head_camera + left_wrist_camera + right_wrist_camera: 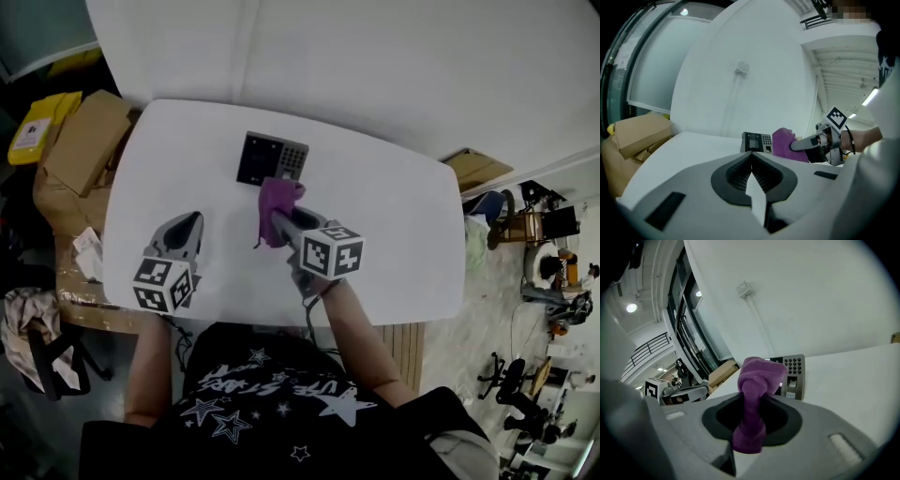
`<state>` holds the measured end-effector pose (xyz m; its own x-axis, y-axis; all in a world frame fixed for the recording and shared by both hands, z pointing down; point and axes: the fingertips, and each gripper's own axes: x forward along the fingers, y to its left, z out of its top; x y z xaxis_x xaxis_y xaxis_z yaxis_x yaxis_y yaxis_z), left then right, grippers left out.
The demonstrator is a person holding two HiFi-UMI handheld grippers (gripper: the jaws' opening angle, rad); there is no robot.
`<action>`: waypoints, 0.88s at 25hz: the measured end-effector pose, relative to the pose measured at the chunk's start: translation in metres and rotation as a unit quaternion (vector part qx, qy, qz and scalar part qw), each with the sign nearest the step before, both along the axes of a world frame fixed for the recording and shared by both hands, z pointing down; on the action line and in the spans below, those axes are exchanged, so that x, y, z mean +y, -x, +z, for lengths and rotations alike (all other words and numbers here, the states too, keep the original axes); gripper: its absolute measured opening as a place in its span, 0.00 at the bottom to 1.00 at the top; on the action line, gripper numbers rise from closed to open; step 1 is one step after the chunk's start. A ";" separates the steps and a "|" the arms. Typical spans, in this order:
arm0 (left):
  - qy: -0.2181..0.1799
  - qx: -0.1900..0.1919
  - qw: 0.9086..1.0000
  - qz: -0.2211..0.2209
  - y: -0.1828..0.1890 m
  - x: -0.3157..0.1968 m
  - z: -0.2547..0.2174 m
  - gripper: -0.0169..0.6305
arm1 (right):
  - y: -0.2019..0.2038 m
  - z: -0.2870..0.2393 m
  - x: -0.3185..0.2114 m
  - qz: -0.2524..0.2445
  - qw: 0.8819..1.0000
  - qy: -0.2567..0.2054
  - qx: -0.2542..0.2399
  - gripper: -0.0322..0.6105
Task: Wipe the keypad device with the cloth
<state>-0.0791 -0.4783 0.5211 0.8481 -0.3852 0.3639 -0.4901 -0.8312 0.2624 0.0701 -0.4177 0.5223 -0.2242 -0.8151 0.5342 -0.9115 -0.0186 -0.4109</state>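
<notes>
a white table (394, 216) with rounded corners fills the middle of the head view, set against a white wall. to its left, cardboard boxes (89, 141) are stacked on the floor beside a yellow package (37, 127).

the left gripper (192, 218) hangs over the near left part of the table, well apart from the device. in its own view its fingers (736, 174) are pressed together at the tips, with nothing between them. the right gripper (277, 221) reaches forward over the middle of the table and points at the device. its fingers (783, 416) pinch the cloth, which passes up between them.

the keypad device (272, 159) sits on the far middle of the table. it is a dark rectangular unit with a black screen on its left half. its right half is a grey panel with rows of small dark buttons, and a small window sits below them. in the right gripper view it stands just behind the cloth, its face turned towards the camera.

the cloth (277, 208) is purple and bunched into a thick roll. one end hangs below the jaws and the other bulges out beyond them. that far end reaches the near right edge of the device. whether it presses on the device cannot be told.
</notes>
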 end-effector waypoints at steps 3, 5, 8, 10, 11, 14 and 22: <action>0.005 0.001 1.000 0.014 -0.009 -0.014 0.005 0.04 | 0.000 0.005 -0.010 0.008 1.000 0.005 0.003 0.21; 0.009 0.003 1.000 0.024 -0.016 -0.021 0.008 0.04 | -0.001 0.007 -0.017 0.010 1.000 0.006 0.007 0.21; 0.010 0.001 0.999 0.038 -0.026 -0.030 0.011 0.04 | -0.002 0.010 -0.027 0.017 1.000 0.007 0.009 0.21; 0.012 0.001 0.999 0.044 -0.032 -0.036 0.012 0.04 | -0.004 0.012 -0.034 0.021 1.000 0.007 0.009 0.21; 0.012 0.001 0.999 0.046 -0.035 -0.039 0.013 0.04 | -0.004 0.013 -0.037 0.021 1.000 0.008 0.010 0.21; 0.013 0.003 0.999 0.052 -0.041 -0.045 0.013 0.04 | -0.003 0.015 -0.048 0.013 1.000 0.010 0.016 0.21; 0.011 0.000 0.998 0.059 -0.053 -0.061 0.016 0.04 | -0.011 0.018 -0.085 0.009 1.000 0.004 0.023 0.21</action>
